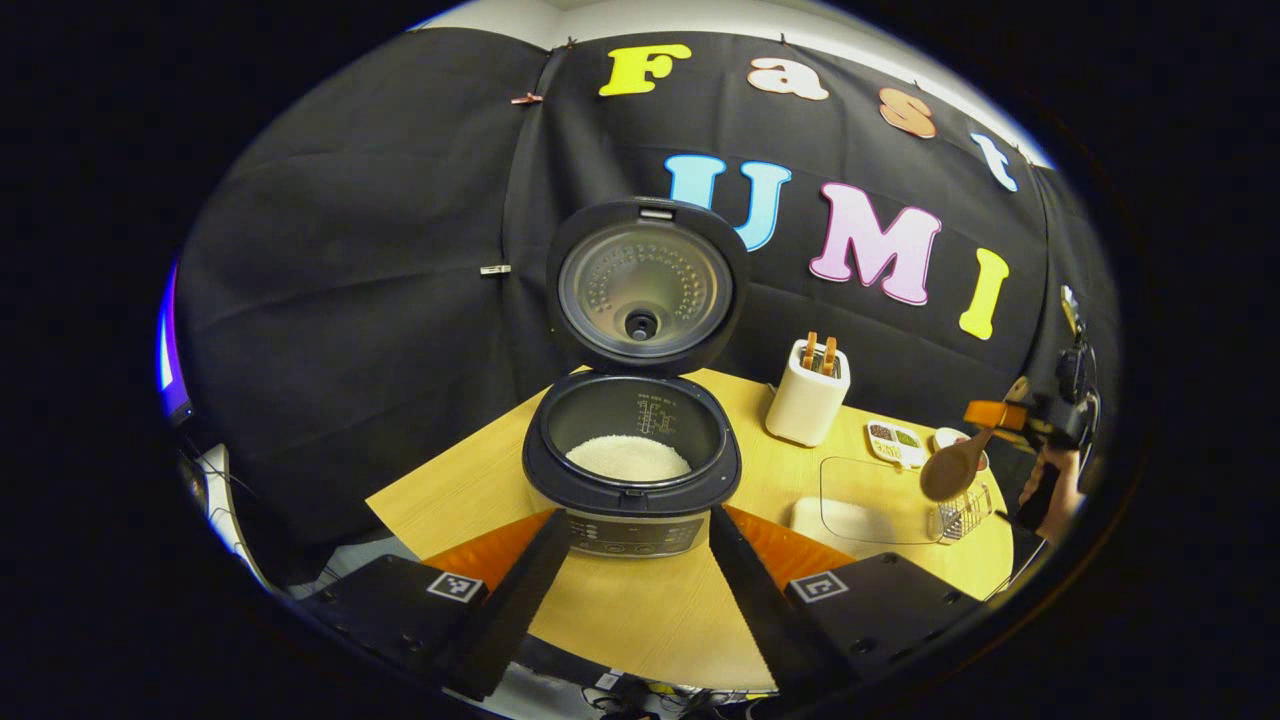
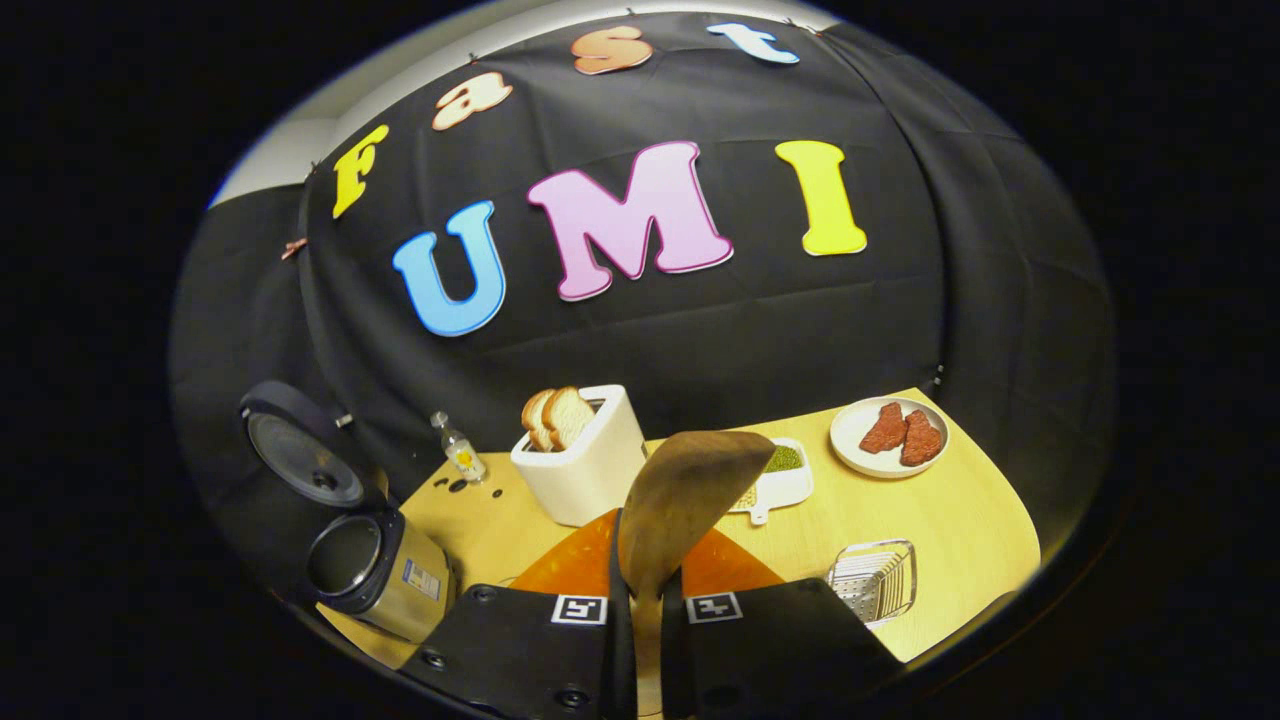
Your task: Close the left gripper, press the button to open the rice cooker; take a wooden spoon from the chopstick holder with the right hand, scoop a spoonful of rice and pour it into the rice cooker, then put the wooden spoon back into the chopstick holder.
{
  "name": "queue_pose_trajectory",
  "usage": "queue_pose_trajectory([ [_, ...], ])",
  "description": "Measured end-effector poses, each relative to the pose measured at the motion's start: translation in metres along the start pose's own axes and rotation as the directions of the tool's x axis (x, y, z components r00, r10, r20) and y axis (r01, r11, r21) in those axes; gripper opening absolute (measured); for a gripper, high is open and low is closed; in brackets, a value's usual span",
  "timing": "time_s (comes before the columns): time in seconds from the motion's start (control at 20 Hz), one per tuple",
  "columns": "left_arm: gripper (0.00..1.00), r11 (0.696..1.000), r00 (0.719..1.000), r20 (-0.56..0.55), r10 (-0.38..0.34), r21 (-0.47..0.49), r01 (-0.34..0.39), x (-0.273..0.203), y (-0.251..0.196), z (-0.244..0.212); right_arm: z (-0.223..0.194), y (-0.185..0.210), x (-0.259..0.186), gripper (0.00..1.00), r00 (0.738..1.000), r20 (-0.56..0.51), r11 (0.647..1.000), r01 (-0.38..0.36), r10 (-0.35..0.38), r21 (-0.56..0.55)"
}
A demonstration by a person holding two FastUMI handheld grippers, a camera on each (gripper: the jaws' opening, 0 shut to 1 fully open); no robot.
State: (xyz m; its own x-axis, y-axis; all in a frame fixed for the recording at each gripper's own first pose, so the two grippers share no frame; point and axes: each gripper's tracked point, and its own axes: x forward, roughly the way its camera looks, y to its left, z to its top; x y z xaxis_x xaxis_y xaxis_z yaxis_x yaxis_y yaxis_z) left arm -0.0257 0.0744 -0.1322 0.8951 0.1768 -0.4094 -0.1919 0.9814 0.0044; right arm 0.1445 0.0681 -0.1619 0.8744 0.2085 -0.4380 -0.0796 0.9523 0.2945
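The worktop (image 1: 640,620) is a pale wood-grain surface with an orange patch near its front edge. On it, straight ahead in the left gripper view, stands the rice cooker (image 1: 632,470): a dark-rimmed body with a metallic front panel, its round lid (image 1: 645,285) swung fully up, showing a ribbed metal inner plate with a dark vent at the middle. White rice (image 1: 628,458) lies in the inner pot, whose back wall bears printed scale marks too small to read. In the right gripper view the cooker sits at far left, with a label on its side that cannot be read.

To the cooker's right is a white toaster (image 2: 585,465) with two slices of bread standing in its slot. Nearer the front right lies a clear shallow container (image 1: 865,500) with white rice at its bottom, and beside it a small wire basket (image 2: 875,580). A white plate (image 2: 888,435) with two reddish pieces, a divided white dish (image 2: 780,478) of green and pale grains, and a small bottle (image 2: 460,450) stand farther back.

The right tongs (image 2: 647,600) are clamped on the handle of the wooden spoon (image 2: 685,500), its brown oval bowl raised above the worktop, over the clear container in the left gripper view.

The left tongs (image 1: 630,590) stand wide apart with nothing between them, just before the cooker's front.
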Motion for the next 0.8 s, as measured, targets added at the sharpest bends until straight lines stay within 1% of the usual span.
queue_pose_trajectory([
  [0.15, 0.95, 0.999, 1.0, -0.005, -0.011, -0.045, 0.011, 0.005, 0.005, 0.001, -0.033, 0.008, 0.017, 0.14, 0.999, -0.028, 0.998, 0.02, -0.021, -0.063],
  [0.25, 0.95, 0.998, 1.0, -0.008, -0.015, -0.053, 0.014, 0.01, 0.011, -0.004, -0.052, 0.004, 0.028, 0.14, 0.998, -0.033, 0.993, 0.055, -0.058, -0.101],
  [0.4, 0.95, 0.998, 0.999, -0.034, -0.027, -0.054, 0.025, 0.015, 0.017, -0.016, -0.069, 0.0, 0.039, 0.14, 0.994, -0.03, 0.981, 0.102, -0.108, -0.166],
  [0.6, 0.95, 0.998, 0.998, -0.06, -0.031, -0.064, 0.027, 0.016, 0.03, -0.03, -0.096, -0.002, 0.048, 0.14, 0.986, -0.065, 0.979, 0.142, -0.153, -0.145],
  [0.7, 0.95, 0.995, 0.997, -0.068, -0.044, -0.087, 0.038, 0.015, 0.034, -0.034, -0.1, -0.001, 0.048, 0.14, 0.981, -0.056, 0.971, 0.174, -0.185, -0.164],
  [0.75, 0.92, 0.995, 0.997, -0.066, -0.041, -0.094, 0.035, 0.016, 0.039, -0.034, -0.1, 0.003, 0.049, 0.14, 0.98, -0.046, 0.968, 0.184, -0.195, -0.17],
  [0.8, 0.95, 0.995, 0.997, -0.068, -0.04, -0.099, 0.034, 0.017, 0.043, -0.034, -0.102, 0.008, 0.051, 0.14, 0.979, -0.046, 0.967, 0.188, -0.199, -0.172],
])
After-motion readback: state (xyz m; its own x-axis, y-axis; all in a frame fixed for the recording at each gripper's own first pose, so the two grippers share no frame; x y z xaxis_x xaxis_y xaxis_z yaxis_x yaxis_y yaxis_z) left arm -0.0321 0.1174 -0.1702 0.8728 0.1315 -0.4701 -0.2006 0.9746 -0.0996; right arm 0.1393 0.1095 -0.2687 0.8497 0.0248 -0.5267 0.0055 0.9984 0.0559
